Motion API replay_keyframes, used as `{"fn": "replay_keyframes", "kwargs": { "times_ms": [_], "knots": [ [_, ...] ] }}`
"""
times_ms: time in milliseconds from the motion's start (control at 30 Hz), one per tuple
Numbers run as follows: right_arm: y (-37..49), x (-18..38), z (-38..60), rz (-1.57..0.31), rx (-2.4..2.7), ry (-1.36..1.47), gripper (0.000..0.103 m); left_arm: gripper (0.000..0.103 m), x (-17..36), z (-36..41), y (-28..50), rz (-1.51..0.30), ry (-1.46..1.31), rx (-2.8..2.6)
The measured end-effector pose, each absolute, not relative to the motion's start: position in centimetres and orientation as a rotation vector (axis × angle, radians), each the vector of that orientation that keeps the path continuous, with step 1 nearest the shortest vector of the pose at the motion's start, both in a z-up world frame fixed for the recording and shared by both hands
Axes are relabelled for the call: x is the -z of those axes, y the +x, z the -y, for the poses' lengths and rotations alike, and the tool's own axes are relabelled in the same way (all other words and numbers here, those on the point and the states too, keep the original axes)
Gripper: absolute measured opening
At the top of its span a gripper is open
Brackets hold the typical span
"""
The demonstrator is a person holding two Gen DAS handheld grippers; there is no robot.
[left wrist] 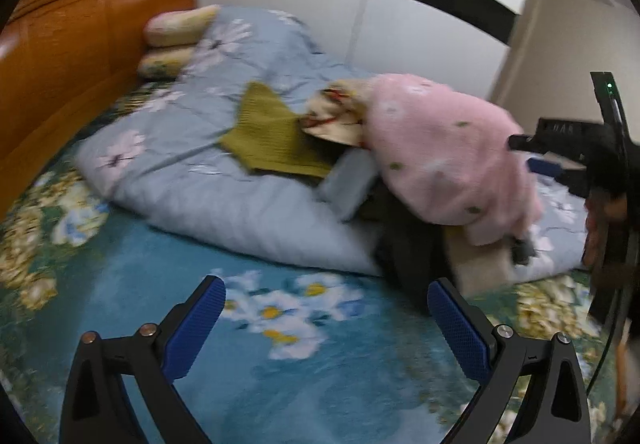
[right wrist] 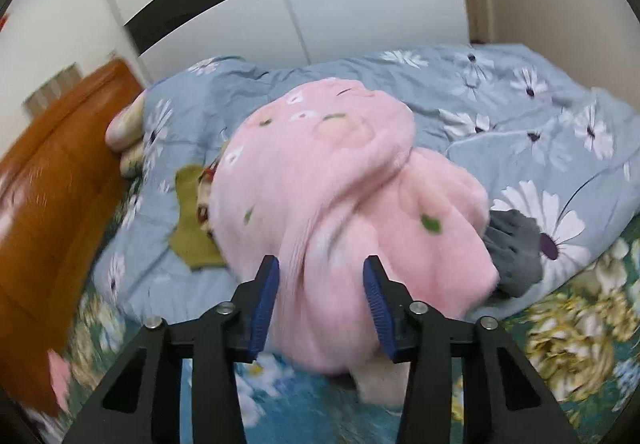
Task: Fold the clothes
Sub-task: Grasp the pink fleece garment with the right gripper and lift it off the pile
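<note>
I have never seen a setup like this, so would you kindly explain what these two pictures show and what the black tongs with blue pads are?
They are hand-held grippers, one in each of a person's hands, each with a fisheye camera looking along its fingers. The left camera shows the left gripper open over the floral teal bedsheet. The right camera shows the right gripper with the fluffy pink garment between its blue pads; whether they pinch it is unclear. A blue daisy-print quilt, an olive knitted piece and a grey garment lie nearby.

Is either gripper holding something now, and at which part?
The right gripper has the pink fleece garment between its fingers at the near edge; whether it grips is unclear. The left gripper is open, holding nothing.
</note>
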State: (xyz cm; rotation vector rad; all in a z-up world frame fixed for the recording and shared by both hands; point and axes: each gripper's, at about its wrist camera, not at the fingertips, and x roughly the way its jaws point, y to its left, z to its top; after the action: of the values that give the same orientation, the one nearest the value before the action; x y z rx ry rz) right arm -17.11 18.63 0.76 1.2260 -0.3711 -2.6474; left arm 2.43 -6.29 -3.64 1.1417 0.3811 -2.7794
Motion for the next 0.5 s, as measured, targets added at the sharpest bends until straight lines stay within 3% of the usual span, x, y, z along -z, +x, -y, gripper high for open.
{"fn": "replay_keyframes", "kwargs": {
  "times_ms": [133,167,200,233,333,500],
  "knots": [
    [-19.5,-0.2,-18.6,0.504,2.611,1.272,0.043,0.102,4.1,8.9,3.7,-0.427,1.133,2.725],
    [-20.0,-0.1,-18.7,0.54,2.597,1.278,0.038,0.102,4.1,9.3,4.0,-0.438,1.129,2.715],
    [-20.4,0.0,-18.8,0.582,2.58,1.286,0.022,0.102,4.2,9.7,4.4,-0.45,1.125,2.705],
    [-20.7,0.0,-19.0,0.635,2.559,1.299,0.015,0.102,4.2,10.1,4.7,-0.451,1.136,2.703],
    [-20.7,-0.9,-19.4,0.743,2.516,1.257,0.009,0.102,4.1,10.8,5.6,-0.49,1.13,2.689],
    [-18.8,-4.8,-20.3,0.799,2.442,1.062,0.008,0.101,3.4,10.9,6.4,-0.549,1.114,2.701]
  ]
}}
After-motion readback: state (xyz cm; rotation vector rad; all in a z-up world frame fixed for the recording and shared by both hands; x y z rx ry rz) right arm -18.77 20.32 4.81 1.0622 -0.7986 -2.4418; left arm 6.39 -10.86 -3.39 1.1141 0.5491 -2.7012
